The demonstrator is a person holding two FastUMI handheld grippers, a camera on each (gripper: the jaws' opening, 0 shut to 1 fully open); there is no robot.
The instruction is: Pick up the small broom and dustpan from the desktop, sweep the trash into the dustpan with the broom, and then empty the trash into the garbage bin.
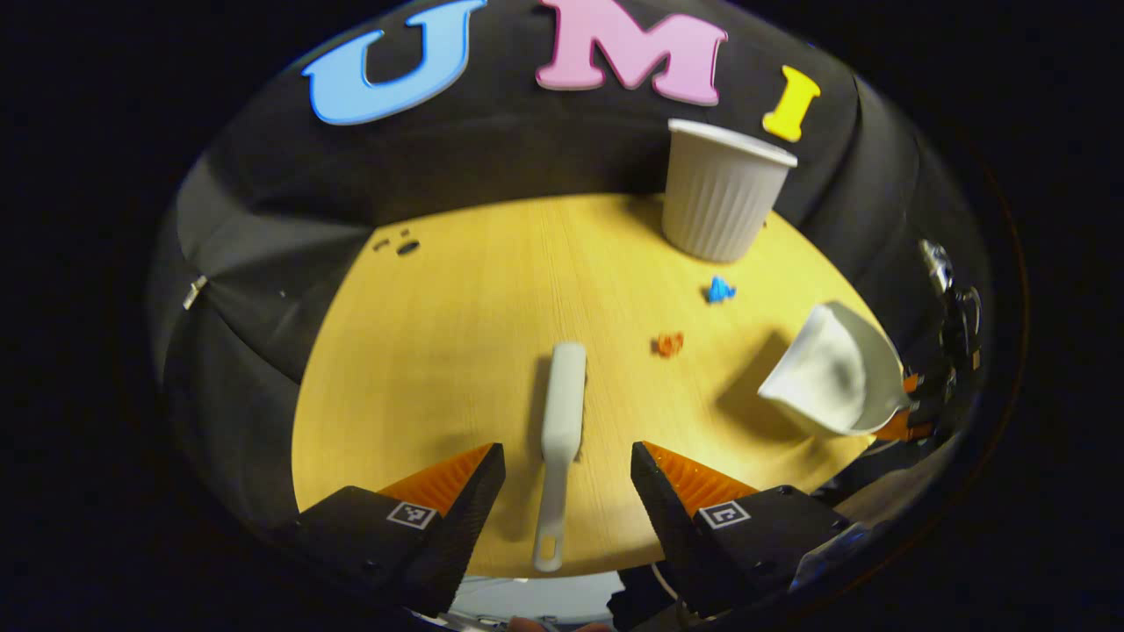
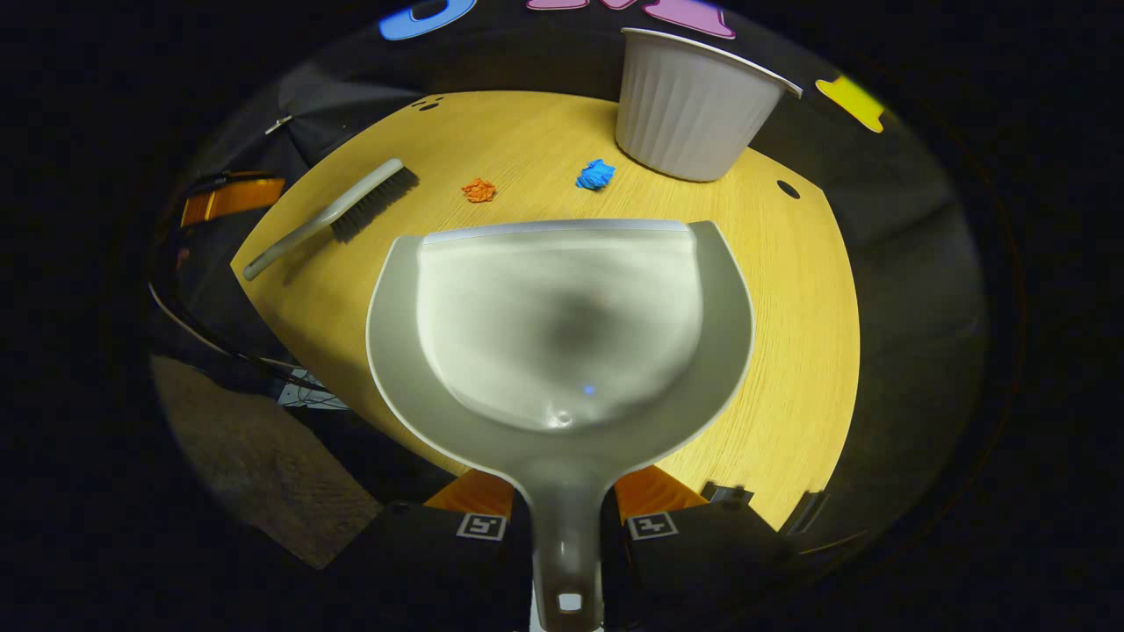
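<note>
Fingers of the left hand-held gripper (image 1: pixel 567 478) stand wide apart above the counter (image 1: pixel 439 351), on either side of the broom (image 1: pixel 562 430) handle without touching it. That broom lies flat, handle end nearest, brush head pointing away. Beyond it sit an orange paper scrap (image 1: pixel 669 344) and, farther on, a blue paper scrap (image 1: pixel 720 290), both loose on the wood and well apart from the broom. To the right, the dustpan (image 1: pixel 830 373) is raised and tilted, held by the right hand-held gripper (image 2: pixel 566 518), whose fingers are clamped on the dustpan's handle. At the far edge stands the ribbed white garbage bin (image 1: pixel 720 197), upright, nothing blocking its mouth.
</note>
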